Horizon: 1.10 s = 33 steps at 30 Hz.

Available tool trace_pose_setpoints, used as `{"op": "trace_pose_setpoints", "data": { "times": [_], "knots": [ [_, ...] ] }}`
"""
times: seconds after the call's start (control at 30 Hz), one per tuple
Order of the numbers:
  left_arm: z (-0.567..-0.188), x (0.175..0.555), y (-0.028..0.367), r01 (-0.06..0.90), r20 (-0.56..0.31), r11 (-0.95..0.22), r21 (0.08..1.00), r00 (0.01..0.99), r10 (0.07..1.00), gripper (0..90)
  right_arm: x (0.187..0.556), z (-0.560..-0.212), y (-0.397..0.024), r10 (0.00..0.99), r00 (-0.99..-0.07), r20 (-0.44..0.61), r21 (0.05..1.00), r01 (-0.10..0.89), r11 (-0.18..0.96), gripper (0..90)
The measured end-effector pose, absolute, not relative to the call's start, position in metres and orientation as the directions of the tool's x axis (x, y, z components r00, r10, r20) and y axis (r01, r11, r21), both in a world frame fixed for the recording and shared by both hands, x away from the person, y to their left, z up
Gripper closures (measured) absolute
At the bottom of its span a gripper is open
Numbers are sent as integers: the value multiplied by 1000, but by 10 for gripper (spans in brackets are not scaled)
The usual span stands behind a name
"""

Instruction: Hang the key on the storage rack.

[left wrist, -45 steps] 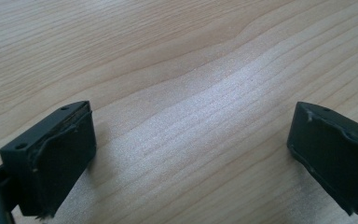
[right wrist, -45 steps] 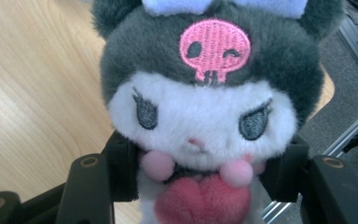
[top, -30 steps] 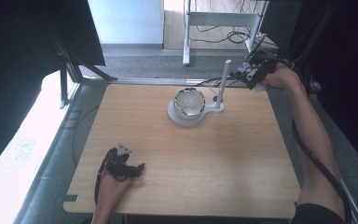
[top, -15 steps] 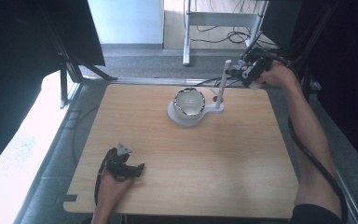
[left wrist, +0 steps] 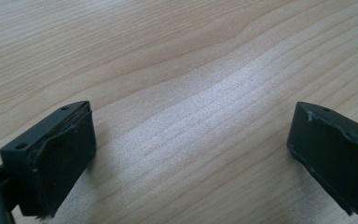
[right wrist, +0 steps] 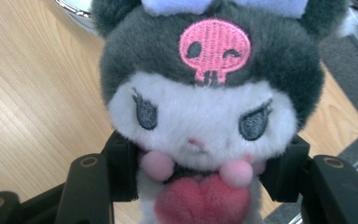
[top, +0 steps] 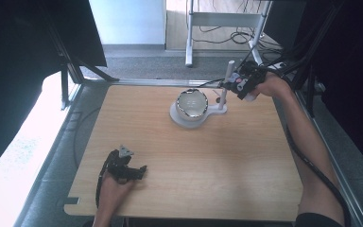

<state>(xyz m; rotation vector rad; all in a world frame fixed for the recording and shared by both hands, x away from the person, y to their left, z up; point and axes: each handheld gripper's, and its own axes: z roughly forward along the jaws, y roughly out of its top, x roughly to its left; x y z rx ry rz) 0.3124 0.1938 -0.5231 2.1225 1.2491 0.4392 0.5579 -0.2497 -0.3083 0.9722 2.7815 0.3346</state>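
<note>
One plush toy (right wrist: pixel 200 107), one metal bowl (top: pixel 192 103) and one white stand (top: pixel 207 111) with an upright post; two grippers in my hands.

My right gripper (top: pixel 238 84) clamps the plush at the neck, jaws pressed on both sides, held over the table's (top: pixel 208 165) far right edge beside the post, forearm stretched forward. From above the toy is too small to make out, and its ears are cut off in the right gripper view. My left gripper (top: pixel 125 166) rests near the front-left edge, jaws spread wide over bare wood.

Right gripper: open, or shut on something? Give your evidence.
Shut: the right gripper clamps the plush toy, both jaws pressing into its sides.
</note>
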Motion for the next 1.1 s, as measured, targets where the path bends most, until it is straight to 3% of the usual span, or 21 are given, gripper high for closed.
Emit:
{"op": "trace_pose_setpoints", "data": {
  "times": [0.37, 0.9, 1.1],
  "knots": [
    [-523, 312, 194, 658, -30, -352, 665, 495, 869, 11, 561, -346, -253, 641, -765, -52, 268, 608, 747, 409],
    [-523, 312, 194, 660, -30, -353, 664, 495, 868, 11, 568, -386, -249, 675, -731, -102, 327, 616, 717, 395],
    [-523, 312, 194, 660, -30, -353, 663, 495, 868, 11, 570, -401, -244, 665, -738, -117, 325, 604, 728, 350]
  ]
}}
